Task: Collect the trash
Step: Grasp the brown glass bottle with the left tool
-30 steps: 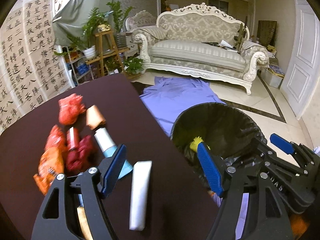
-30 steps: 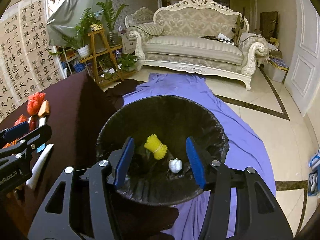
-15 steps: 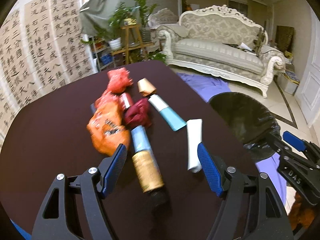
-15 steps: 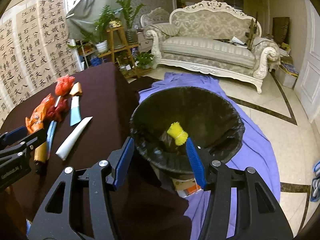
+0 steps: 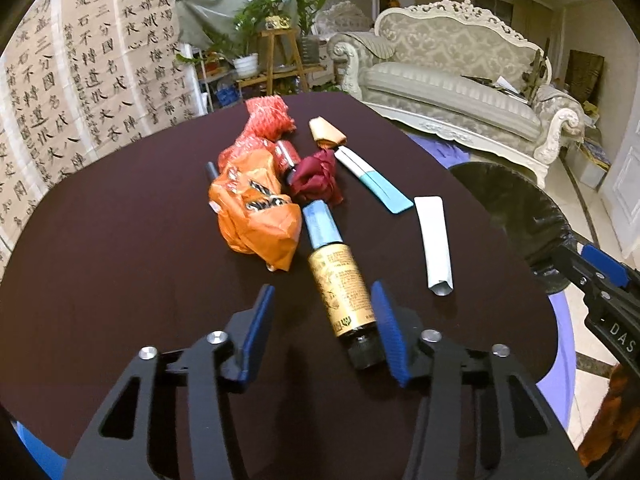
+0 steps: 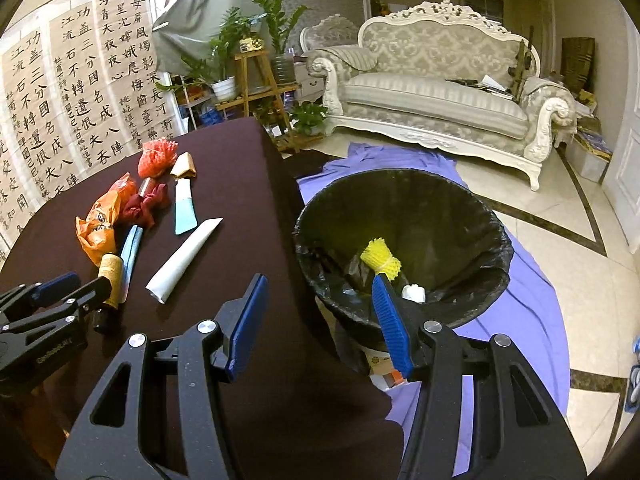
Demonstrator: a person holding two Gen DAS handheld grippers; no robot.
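Note:
A dark bottle with a gold label lies on the dark brown table. It sits between the jaws of my left gripper, which are closing. Its cap is close to the right pad, and a gap shows at the left pad. Behind it lie an orange bag, a red foam net, a dark red wrapper, a blue packet, a teal-and-white tube and a white tube. My right gripper hangs open and empty between the table edge and the black-lined bin.
The bin holds a yellow foam net and a white scrap and stands on a purple cloth on the tiled floor. A tan paper piece lies at the table's far side. A sofa and a plant stand are beyond.
My left gripper swung from beside the bin to over the trash pile, came down around the gold-labelled bottle, and its jaws narrowed. My right gripper drifted from above the bin toward the table edge.

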